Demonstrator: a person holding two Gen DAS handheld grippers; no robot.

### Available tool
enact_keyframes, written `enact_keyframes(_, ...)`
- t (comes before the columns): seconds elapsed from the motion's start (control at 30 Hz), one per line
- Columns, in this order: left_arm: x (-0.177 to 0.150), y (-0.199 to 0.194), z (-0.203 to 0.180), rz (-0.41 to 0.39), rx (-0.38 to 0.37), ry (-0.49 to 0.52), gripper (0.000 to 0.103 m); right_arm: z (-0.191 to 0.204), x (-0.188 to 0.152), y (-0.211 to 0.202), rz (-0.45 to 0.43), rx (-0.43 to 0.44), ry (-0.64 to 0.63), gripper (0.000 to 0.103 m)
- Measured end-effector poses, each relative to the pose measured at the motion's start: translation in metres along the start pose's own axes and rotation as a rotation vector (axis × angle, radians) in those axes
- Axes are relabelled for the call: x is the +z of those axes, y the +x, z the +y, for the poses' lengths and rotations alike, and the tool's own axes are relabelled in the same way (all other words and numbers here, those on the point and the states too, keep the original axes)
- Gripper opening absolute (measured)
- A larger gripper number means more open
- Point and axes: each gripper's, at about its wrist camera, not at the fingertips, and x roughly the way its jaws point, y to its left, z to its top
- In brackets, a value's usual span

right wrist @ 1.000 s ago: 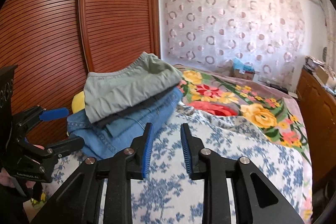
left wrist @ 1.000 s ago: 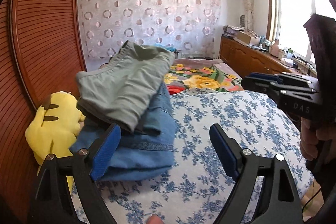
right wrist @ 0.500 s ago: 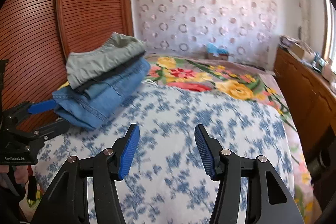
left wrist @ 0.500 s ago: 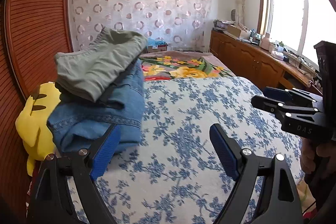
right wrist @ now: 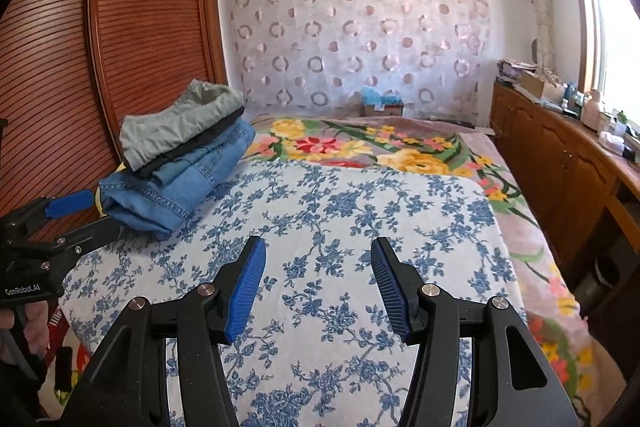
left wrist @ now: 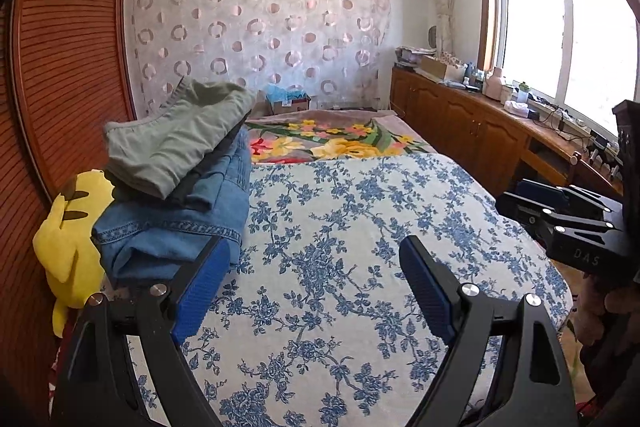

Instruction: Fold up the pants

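A stack of folded clothes lies at the bed's left edge: grey-green pants (left wrist: 176, 143) (right wrist: 176, 123) on top, a dark garment under them, blue jeans (left wrist: 172, 227) (right wrist: 176, 187) at the bottom. My left gripper (left wrist: 316, 291) is open and empty, above the blue-flowered sheet (left wrist: 340, 227), just right of the stack. It also shows in the right wrist view (right wrist: 68, 215). My right gripper (right wrist: 318, 287) is open and empty over the middle of the sheet (right wrist: 340, 211). It also shows at the right edge of the left wrist view (left wrist: 556, 207).
A yellow plush toy (left wrist: 68, 235) sits between the stack and the slatted wooden wardrobe (right wrist: 120, 47). A flowered blanket (right wrist: 360, 147) covers the far end of the bed. A wooden sideboard (right wrist: 560, 163) with clutter runs along the right under the window.
Both grippers have pulled back from the folded stack, towards the near end of the bed. The right gripper's jaws have opened from nearly shut to wide. The stack stays put.
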Motion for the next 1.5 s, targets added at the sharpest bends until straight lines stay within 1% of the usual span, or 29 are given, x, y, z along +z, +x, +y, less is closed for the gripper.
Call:
enact_keyframes(0.2,0.006,-0.016,-0.006,-0.035,0.009,0.012,0.087,0.002,-0.008,-0.014,-0.052,-0.014,-0.003,0.057)
enact_keyframes(0.43,0.007,-0.03,-0.013,-0.06,-0.006,0.025,0.087,0.007,-0.019,-0.028,-0.086,-0.018,-0.005,0.057)
enact_keyframes(0.83,-0.001,-0.041,-0.016,-0.073,0.002,0.011,0.087,0.002,-0.03,-0.027,-0.132,-0.048,0.008,0.057)
enact_keyframes(1.2,-0.007,-0.041,-0.005,-0.071,0.03,-0.014,0.087,-0.002,-0.035,-0.021,-0.14,-0.056,0.022,0.057)
enact_keyframes(1.5,-0.006,-0.041,-0.002,-0.073,0.032,-0.017,0.087,-0.001,-0.034,-0.021,-0.144,-0.053,0.021,0.057)
